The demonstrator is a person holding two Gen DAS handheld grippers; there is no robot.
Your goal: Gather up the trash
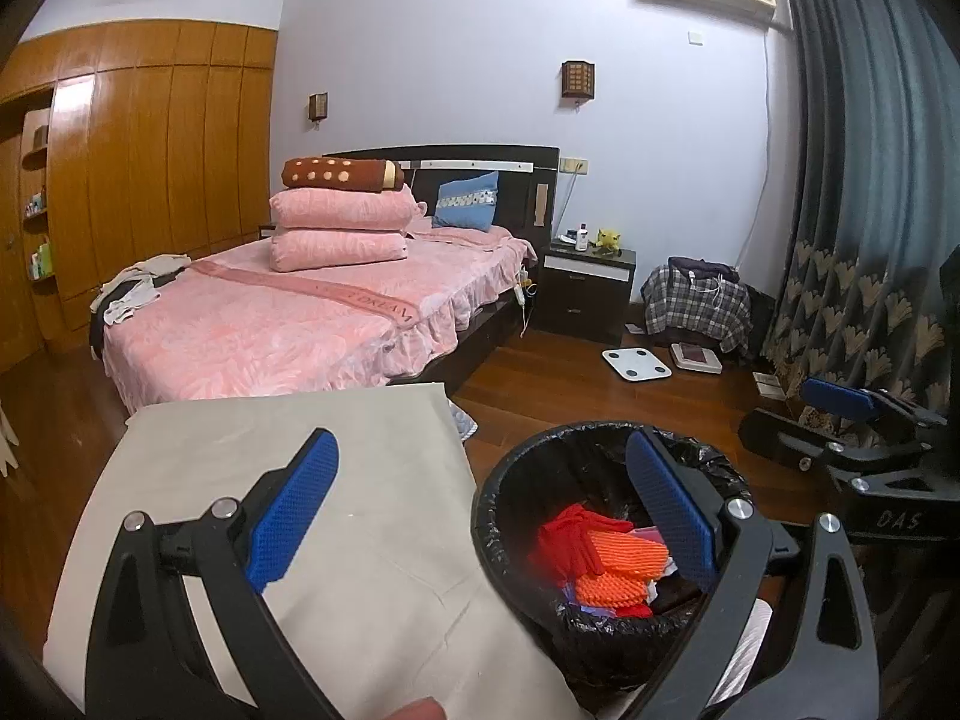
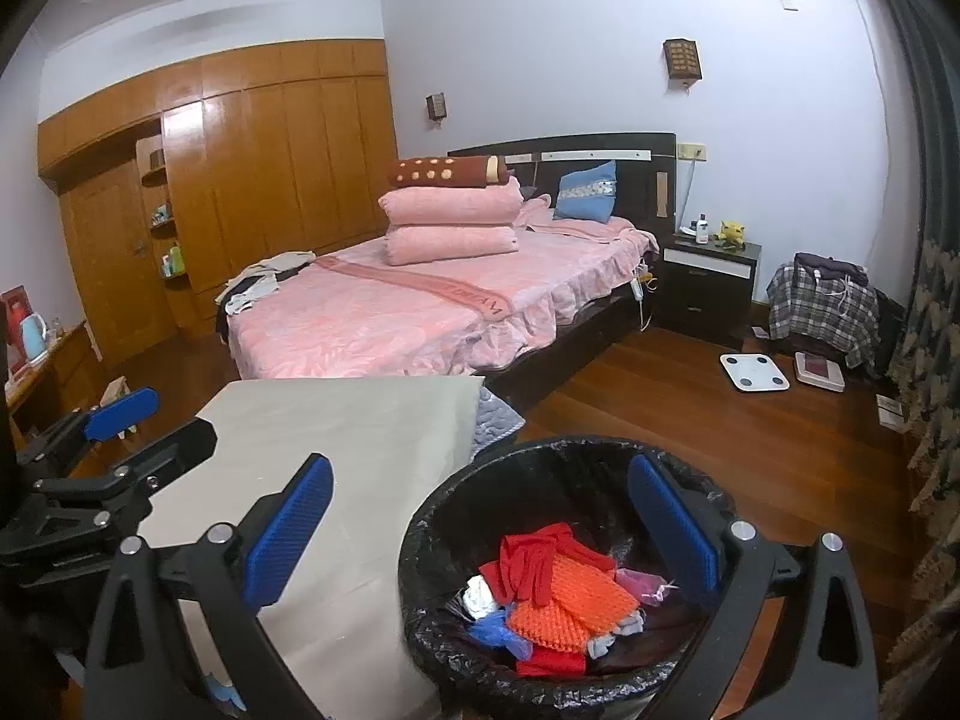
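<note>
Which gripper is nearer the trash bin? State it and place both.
Right, narrowly. The right gripper hangs open partly over the trash bin, one finger above its far rim. The left gripper is open mostly over the grey table beside the bin.

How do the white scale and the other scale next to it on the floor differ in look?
The white scale is plain white with small corner dots; the other scale has a dark red centre inside a pale frame. The white scale lies nearer the bed; the other sits by the plaid cloth. Both lie flat on the wooden floor.
</note>
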